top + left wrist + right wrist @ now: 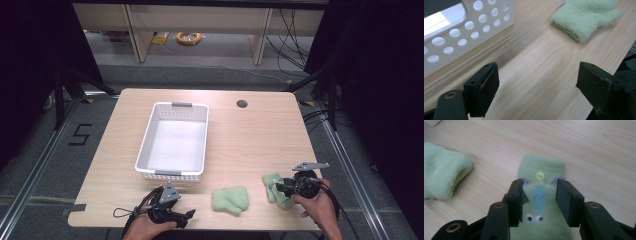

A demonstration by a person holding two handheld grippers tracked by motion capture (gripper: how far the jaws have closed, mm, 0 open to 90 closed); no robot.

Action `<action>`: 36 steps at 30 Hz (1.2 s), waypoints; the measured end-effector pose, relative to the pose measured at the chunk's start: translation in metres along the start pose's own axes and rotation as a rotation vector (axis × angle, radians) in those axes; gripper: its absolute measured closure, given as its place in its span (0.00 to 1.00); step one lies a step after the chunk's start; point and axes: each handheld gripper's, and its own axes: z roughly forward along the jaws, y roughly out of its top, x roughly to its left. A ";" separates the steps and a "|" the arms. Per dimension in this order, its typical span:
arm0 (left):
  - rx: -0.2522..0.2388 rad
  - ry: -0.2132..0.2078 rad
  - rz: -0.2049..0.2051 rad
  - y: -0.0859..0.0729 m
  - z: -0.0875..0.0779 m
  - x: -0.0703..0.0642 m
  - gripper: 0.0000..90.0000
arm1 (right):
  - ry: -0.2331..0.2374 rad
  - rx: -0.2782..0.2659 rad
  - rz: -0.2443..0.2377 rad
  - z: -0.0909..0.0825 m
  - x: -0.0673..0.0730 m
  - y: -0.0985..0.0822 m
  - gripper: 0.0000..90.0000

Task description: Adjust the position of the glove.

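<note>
Down at the table's [260, 130] near edge, left gripper [189, 214] sat with its jaws spread wide over bare wood, nothing between them, just in front of the white basket [150, 137]. Next over, a plain green mitten [230, 199] lay flat by the same edge. Toward the near right corner, right gripper [272, 187] hovered over the green mitten with googly eyes [541, 168], jaws partly apart, straddling it, pads not clearly pressing.

Even overhead light; foreground fingers [516, 202] perhaps soft.
</note>
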 end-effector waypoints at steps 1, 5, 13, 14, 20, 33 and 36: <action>0.003 0.001 0.002 0.000 0.000 0.000 0.20 | 0.002 -0.004 -0.012 0.001 -0.001 0.000 0.64; 0.002 -0.006 0.022 0.000 -0.001 0.000 0.20 | -0.012 0.009 0.009 0.008 0.000 0.000 0.63; 0.003 -0.007 0.014 0.000 0.000 0.000 0.19 | -0.042 0.076 0.025 0.011 0.001 -0.002 0.65; 0.000 -0.006 0.011 0.000 0.000 -0.001 0.19 | -0.052 0.073 0.006 0.012 0.000 -0.002 0.66; 0.001 -0.006 0.011 0.000 0.000 -0.001 0.20 | -0.046 0.079 0.065 0.014 0.003 -0.004 0.70; 0.000 -0.010 -0.002 0.000 0.001 -0.002 0.20 | -0.048 0.063 -0.059 0.016 -0.003 -0.006 0.92; 0.003 -0.006 0.017 0.000 0.000 -0.001 0.20 | -0.040 0.070 -0.082 0.017 -0.001 -0.005 0.94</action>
